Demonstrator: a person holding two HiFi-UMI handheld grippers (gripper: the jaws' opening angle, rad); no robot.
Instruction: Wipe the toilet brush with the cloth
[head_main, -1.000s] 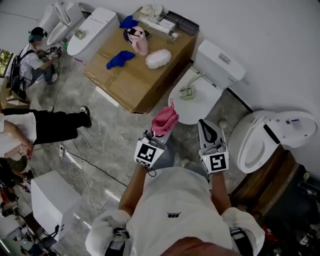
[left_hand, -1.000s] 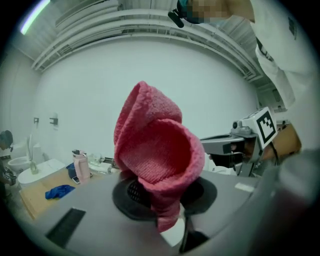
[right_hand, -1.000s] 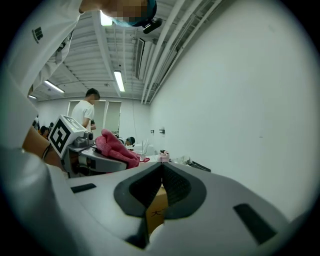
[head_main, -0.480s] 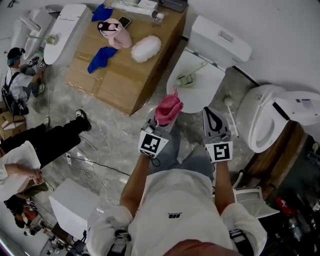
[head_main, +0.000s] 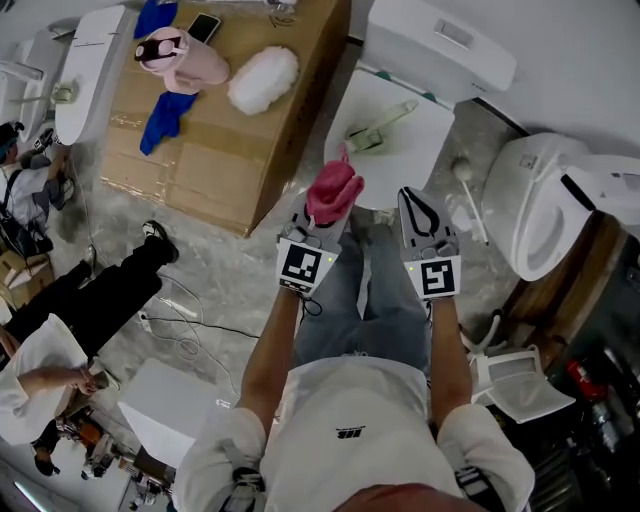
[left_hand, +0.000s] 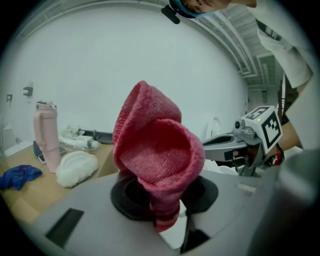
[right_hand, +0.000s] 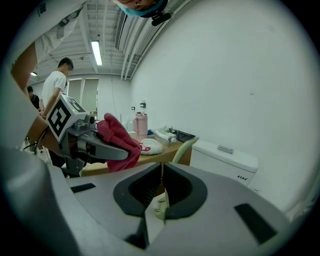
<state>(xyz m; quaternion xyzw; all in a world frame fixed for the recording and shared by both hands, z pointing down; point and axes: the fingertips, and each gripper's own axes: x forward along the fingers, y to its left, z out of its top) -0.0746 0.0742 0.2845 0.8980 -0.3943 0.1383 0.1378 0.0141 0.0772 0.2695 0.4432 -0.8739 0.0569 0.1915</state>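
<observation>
The left gripper (head_main: 318, 222) was clamped on the cloth (head_main: 333, 190). The right gripper (head_main: 408, 197) had its jaws almost together, just starting to part, with nothing between them. The toilet brush (head_main: 377, 128) lay on the closed toilet lid (head_main: 425, 105), ahead of both grippers. The box (head_main: 200, 170) carried a bottle (head_main: 185, 62), rag (head_main: 165, 115) and duster (head_main: 263, 80).

At eleven o'clock, a cardboard box (head_main: 200, 175) carries a pink bottle (head_main: 190, 62), a white fluffy pad (head_main: 263, 80), a blue cloth (head_main: 165, 115) and a phone (head_main: 203, 27). At twelve o'clock, a closed toilet lid (head_main: 420, 105) bears a pale green brush (head_main: 378, 128).
</observation>
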